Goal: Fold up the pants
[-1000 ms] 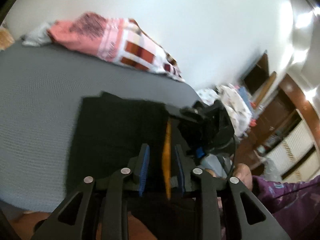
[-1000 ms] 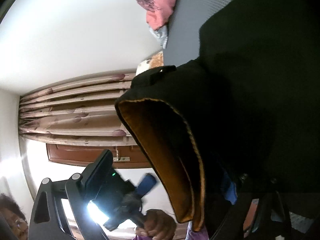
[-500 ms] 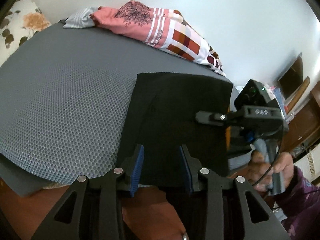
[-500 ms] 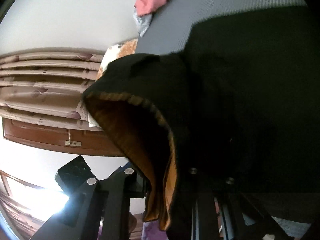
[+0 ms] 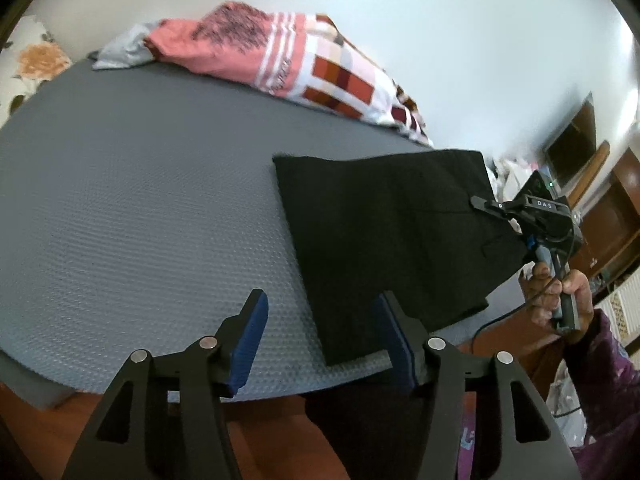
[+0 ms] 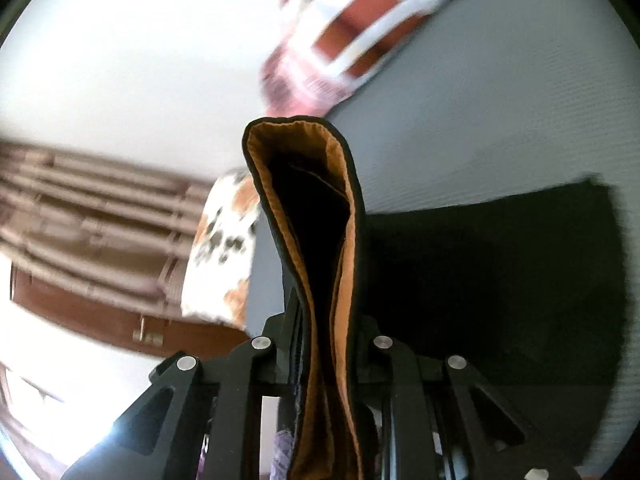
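Black fabric pants (image 5: 392, 240): folded flat on grey textured bed (image 5: 140, 200); left hand-held gripper (image 5: 320, 336) open, empty; right hand-held gripper (image 6: 326, 344) clamps orange-lined waistband, 1 fold likely remaining.

A bedroom at home, pink checked folded blanket (image 5: 304, 68) at 12 o'clock, flowered white pillow (image 5: 28, 68) at 10 o'clock, brown wooden cupboard (image 5: 612, 224) at 3 o'clock, grey bumpy bed mat (image 5: 140, 216).

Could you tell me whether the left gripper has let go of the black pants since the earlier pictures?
Yes. The left gripper now stands open and has drawn back and leftward from the pants, over the gray mat.
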